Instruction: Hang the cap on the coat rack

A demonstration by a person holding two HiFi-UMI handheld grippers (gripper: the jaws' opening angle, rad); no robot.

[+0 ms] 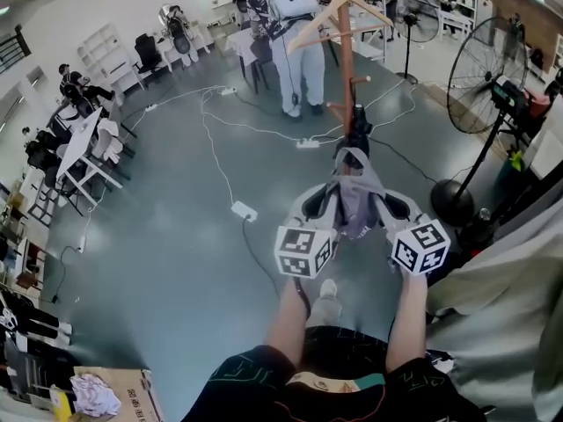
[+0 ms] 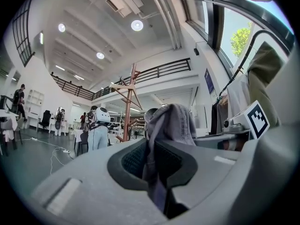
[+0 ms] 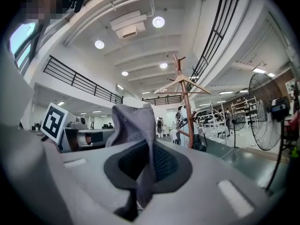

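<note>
A grey cap (image 1: 356, 196) hangs between my two grippers in front of me. My left gripper (image 1: 330, 202) is shut on the cap's left side (image 2: 171, 125), the cloth pinched between the jaws. My right gripper (image 1: 385, 202) is shut on its right side (image 3: 136, 125) in the same way. Both point level toward the brown wooden coat rack (image 1: 345, 51), which stands a short way ahead. The rack (image 2: 128, 104) shows left of the cap in the left gripper view, and the same rack (image 3: 186, 108) shows right of the cap in the right gripper view. A wooden hanger (image 1: 339, 11) hangs on it.
A person in white (image 1: 295, 42) stands behind the rack. Two standing fans (image 1: 479, 86) are at the right, beside hanging clothes (image 1: 519, 262). Cables and a power strip (image 1: 244, 210) lie on the grey floor. Desks and chairs (image 1: 84, 139) line the left.
</note>
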